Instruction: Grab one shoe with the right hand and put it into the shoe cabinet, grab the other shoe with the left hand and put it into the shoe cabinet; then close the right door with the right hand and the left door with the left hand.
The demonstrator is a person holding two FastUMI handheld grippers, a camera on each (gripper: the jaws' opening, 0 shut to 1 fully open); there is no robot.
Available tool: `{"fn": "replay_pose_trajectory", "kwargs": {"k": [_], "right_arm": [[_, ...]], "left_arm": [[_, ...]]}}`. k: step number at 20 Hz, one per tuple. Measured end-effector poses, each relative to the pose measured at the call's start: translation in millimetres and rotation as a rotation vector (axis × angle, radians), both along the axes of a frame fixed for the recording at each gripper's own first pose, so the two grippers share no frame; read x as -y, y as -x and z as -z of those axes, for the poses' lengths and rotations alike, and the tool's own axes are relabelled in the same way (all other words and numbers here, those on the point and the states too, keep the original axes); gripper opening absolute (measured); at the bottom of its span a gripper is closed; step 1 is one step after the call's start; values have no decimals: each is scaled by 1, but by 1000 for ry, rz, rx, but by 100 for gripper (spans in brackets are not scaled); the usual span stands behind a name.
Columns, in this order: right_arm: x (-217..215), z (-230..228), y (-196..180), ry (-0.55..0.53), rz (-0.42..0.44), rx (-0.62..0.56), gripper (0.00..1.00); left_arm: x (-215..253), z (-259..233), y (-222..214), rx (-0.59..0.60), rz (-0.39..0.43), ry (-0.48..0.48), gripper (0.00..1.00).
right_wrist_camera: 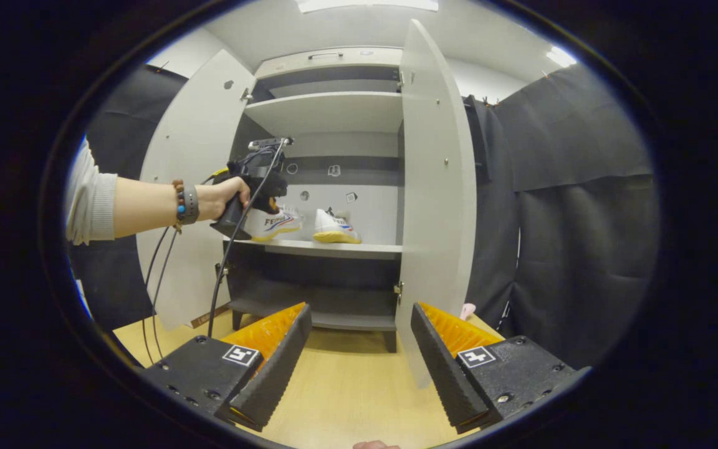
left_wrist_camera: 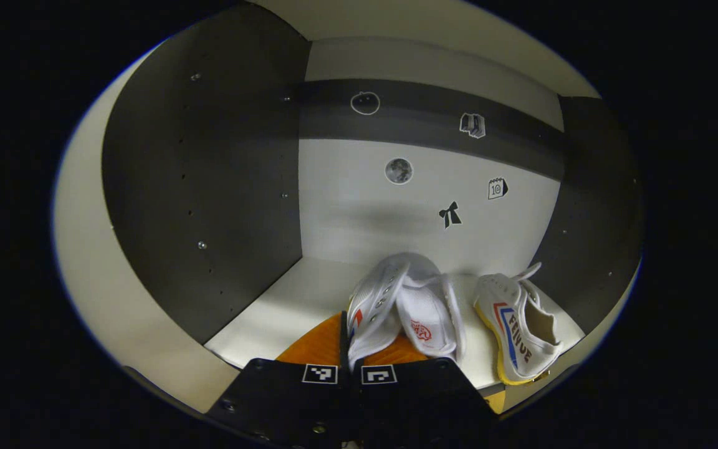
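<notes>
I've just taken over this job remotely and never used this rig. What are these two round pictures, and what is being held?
There is no robot arm: a person carries a two-finger gripper in each hand, each with a camera looking along its jaws. The left gripper view looks into the shoe cabinet; the left gripper has its jaws closed on a white shoe at the shelf. A second shoe already stands there. The right gripper view looks from farther back: the right gripper is open and empty above the wooden floor, both doors open, with the person's hand reaching in.
</notes>
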State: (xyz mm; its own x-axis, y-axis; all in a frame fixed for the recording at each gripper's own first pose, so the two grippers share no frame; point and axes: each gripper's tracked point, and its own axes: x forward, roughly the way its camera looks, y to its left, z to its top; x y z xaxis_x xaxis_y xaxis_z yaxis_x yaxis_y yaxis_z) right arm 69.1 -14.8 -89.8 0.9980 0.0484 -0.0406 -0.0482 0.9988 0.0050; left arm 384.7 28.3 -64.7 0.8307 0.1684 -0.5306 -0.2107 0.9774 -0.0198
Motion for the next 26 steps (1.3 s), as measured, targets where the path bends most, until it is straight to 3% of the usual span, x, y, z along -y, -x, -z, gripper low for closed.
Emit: {"fn": "replay_pose_trajectory", "kwargs": {"k": [4,7,9,10,11,12,13,18,21,26], "right_arm": [[3,2,-4,-14,9,-7,100],[4,3,-7,-10,14,-5,100],[3,5,-8,-17,10,-9,100],[2,6,-10,-22,7,-12,100],[0,6,-12,-26,2,-14,100],[-2,8,-13,-27,-2,-15,100],[-4,8,-13,-27,-6,-17,100],[-12,7,-14,-31,-23,-15,100],[-19,4,-13,-30,-39,-11,100],[-31,-13,-2,-38,-73,8,100]], "left_arm": [[1,23,-7,-113,-13,84,0],[7,24,-10,-126,-2,152,1],[3,23,-8,-129,6,127,16],[3,22,-6,-130,18,115,44],[0,21,-6,-120,19,99,45],[1,19,-4,-113,29,101,61],[6,15,-1,-105,47,111,45],[13,-14,22,-11,122,86,45],[19,-49,42,119,167,54,45],[39,-92,124,327,247,18,45]]}}
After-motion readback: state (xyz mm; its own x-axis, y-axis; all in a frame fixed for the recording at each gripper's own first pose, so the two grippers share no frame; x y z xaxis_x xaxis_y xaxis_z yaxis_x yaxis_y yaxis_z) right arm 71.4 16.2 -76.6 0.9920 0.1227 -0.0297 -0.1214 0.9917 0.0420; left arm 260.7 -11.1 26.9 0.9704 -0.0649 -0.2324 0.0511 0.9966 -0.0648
